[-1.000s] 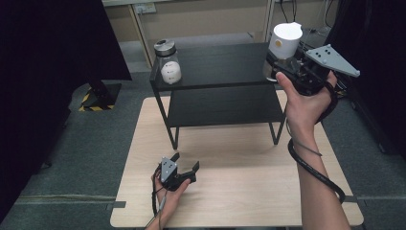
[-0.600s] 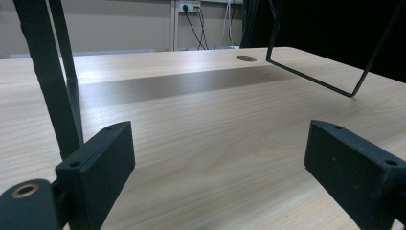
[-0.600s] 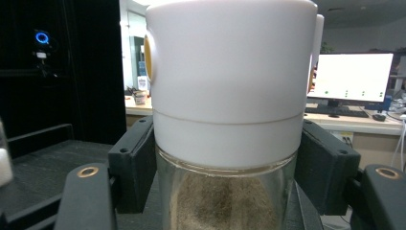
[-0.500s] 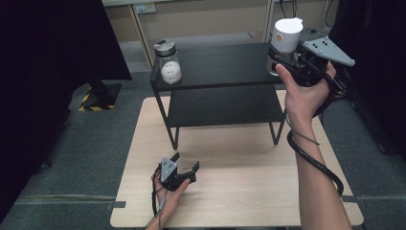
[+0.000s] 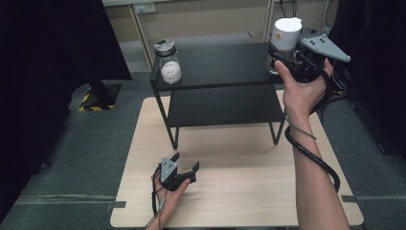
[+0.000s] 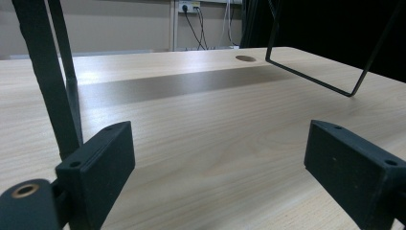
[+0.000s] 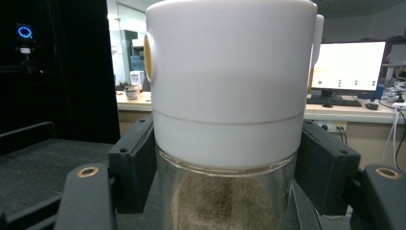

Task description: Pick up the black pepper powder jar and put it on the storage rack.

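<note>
Right gripper (image 5: 280,60) is clamping a white-lidded jar (image 7: 230,120) at the shelf's (image 5: 225,64) right end; left gripper (image 5: 184,167) is resting wide open on the table (image 5: 239,201).

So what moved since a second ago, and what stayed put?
The right gripper, shut on the white-lidded jar, carried it away from the person, farther over the black shelf. Nothing was let go. The left gripper stayed open, low on the table, and the small jar stayed on the shelf.
</note>
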`<state>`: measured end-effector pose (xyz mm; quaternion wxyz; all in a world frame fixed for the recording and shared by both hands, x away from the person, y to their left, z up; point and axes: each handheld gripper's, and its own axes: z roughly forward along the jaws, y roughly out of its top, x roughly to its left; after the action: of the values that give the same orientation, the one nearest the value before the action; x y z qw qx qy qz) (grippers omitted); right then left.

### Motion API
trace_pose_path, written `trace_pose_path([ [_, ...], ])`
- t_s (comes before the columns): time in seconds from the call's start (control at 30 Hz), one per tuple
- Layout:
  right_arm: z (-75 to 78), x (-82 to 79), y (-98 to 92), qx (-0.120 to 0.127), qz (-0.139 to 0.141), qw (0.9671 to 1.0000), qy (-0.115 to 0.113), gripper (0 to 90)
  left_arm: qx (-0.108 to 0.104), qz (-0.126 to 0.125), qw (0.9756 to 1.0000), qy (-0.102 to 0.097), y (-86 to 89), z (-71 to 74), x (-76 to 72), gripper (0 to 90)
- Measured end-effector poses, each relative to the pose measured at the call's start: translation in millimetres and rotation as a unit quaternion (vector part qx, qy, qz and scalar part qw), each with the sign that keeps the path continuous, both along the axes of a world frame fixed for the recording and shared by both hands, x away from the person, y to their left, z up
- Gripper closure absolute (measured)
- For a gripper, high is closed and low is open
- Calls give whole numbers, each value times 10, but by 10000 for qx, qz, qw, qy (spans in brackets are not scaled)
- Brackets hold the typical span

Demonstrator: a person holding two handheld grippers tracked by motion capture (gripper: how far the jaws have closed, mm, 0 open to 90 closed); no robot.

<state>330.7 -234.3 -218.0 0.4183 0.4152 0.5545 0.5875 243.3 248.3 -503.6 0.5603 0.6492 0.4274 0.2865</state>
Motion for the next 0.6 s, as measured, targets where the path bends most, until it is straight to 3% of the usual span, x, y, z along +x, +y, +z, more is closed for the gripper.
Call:
trace_pose_path([
  [0.6, -41, 101, 59, -4, -32, 9999, 138, 306, 5, -9, 10000, 4, 1, 2, 2, 93],
])
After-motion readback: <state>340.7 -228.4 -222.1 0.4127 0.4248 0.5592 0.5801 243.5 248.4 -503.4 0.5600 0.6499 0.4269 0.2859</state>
